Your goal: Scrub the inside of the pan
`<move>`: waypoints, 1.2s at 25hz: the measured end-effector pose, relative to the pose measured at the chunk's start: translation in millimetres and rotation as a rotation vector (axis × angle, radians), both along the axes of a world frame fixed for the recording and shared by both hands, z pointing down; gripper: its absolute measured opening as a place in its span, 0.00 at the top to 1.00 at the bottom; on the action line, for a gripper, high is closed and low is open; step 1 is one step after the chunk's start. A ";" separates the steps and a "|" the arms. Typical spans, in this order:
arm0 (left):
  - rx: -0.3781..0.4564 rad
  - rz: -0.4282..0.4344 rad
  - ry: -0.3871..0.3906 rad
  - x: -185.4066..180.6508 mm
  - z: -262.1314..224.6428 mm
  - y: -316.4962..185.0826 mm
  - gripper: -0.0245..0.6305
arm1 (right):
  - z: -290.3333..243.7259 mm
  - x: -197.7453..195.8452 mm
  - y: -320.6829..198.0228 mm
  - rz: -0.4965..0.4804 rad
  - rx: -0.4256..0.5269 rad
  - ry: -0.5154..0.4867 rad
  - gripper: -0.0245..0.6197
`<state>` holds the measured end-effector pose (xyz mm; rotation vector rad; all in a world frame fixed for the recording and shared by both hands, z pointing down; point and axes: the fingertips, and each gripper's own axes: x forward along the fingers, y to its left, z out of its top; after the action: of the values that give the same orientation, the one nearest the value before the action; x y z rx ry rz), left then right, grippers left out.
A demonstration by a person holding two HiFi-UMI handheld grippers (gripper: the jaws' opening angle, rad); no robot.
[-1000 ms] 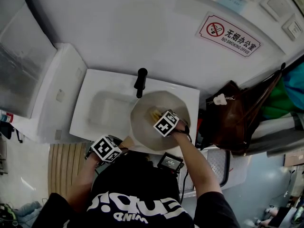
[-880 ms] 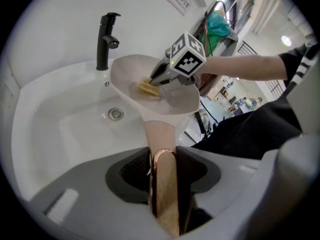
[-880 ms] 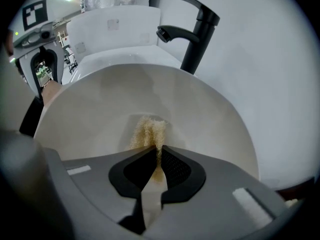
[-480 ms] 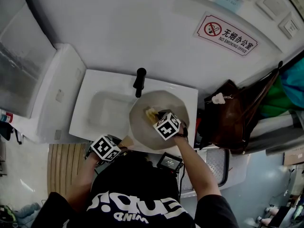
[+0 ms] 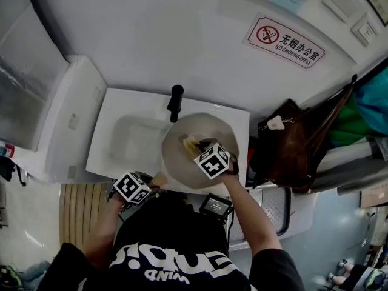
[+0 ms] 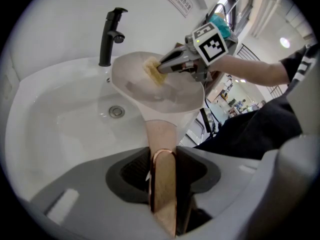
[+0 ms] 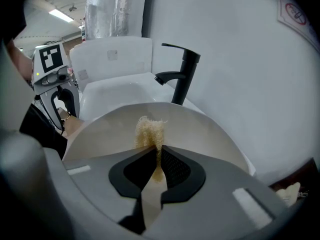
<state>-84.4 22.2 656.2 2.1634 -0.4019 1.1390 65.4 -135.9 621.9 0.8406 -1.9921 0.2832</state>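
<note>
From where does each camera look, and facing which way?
Head view: on the head, facing steeply down at sink and pan; forearms, chest show.
Left gripper view: on left gripper, facing along the gripped pan handle; right forearm shows.
Right gripper view: on right gripper, facing its scrubber in the pan.
Both gripper views share the faucet.

Pan [image 5: 206,129] over the right half of the sink [image 5: 130,141], just before the faucet [image 5: 175,103], sponge [image 5: 189,143] inside it, bag [image 5: 288,150] further right.
</note>
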 end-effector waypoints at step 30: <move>0.355 -0.132 0.127 -4.9 -68.7 -60.9 0.97 | -87.3 13.2 19.4 0.127 0.172 -0.236 0.90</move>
<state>-89.3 -38.7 587.5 2.4547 -0.7241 0.9045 78.6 -116.5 534.6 1.0883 -2.2095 0.2982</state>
